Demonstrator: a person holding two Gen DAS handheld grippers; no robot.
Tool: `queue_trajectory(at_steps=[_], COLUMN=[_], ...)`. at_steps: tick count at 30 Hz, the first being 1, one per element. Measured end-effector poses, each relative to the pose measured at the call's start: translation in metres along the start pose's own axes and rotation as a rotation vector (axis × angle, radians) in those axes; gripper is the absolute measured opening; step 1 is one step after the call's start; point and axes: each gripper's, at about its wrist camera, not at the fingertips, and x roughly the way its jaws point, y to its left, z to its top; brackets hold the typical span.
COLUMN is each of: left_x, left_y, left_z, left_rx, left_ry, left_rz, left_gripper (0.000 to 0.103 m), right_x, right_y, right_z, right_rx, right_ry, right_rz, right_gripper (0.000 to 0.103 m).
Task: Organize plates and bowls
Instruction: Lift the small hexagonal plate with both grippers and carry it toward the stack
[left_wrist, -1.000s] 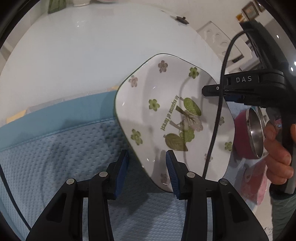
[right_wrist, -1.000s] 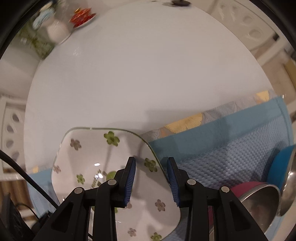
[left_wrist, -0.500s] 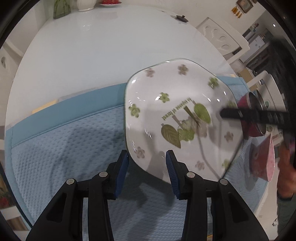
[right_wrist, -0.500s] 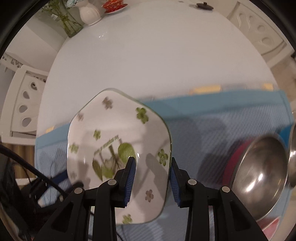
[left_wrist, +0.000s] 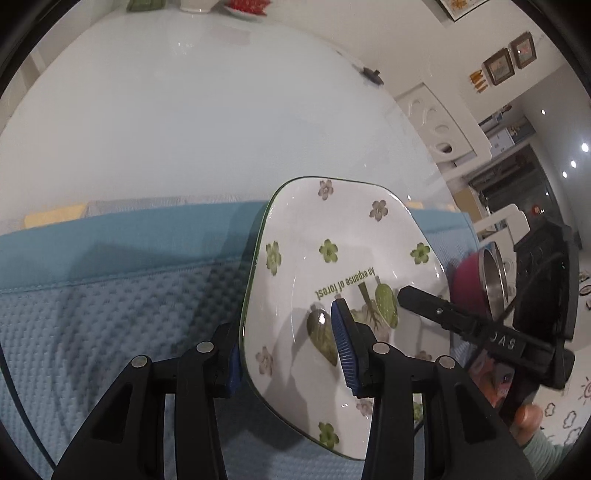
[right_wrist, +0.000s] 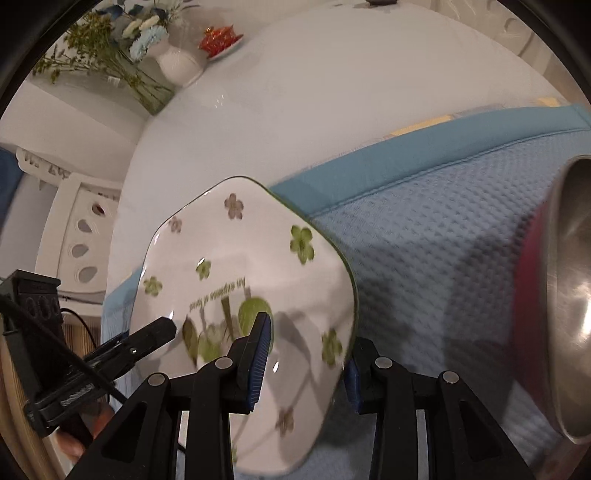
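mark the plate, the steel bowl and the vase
plate (left_wrist: 343, 258): left wrist view, bare white inner face near the lettering.
steel bowl (right_wrist: 569, 295): right wrist view, shiny inner wall.
vase (right_wrist: 181, 66): right wrist view, white belly.

It was a home dining room: a large white glossy oval table (left_wrist: 184, 110) carried a white ceramic vase of blue and white flowers (right_wrist: 177, 62) at its far end, white carved dining chairs (right_wrist: 81, 236) stood around it, and small framed pictures (left_wrist: 509, 59) hung on the right wall.
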Motion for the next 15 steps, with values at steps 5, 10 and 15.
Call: queue_trajectory(at_steps=[5, 10, 15], left_x=[-0.012, -0.052, -0.083], left_y=[-0.01, -0.029, -0.036], left_z=[-0.007, -0.015, -0.022], left_rx=[0.08, 0.163, 0.187], left_ry=[-0.04, -0.155, -0.216], left_rz=[0.078, 0.099, 0.102], left_gripper=[0.028, 0.028, 0.028], right_x=[-0.004, -0.009, -0.031], right_y=[0.007, 0.018, 0.028], right_z=[-0.007, -0.018, -0.027], right_rx=[-0.077, -0.143, -0.173], right_ry=[-0.021, -0.027, -0.051], right_rz=[-0.005, 0.028, 0.129], right_gripper=[0.037, 0.037, 0.037])
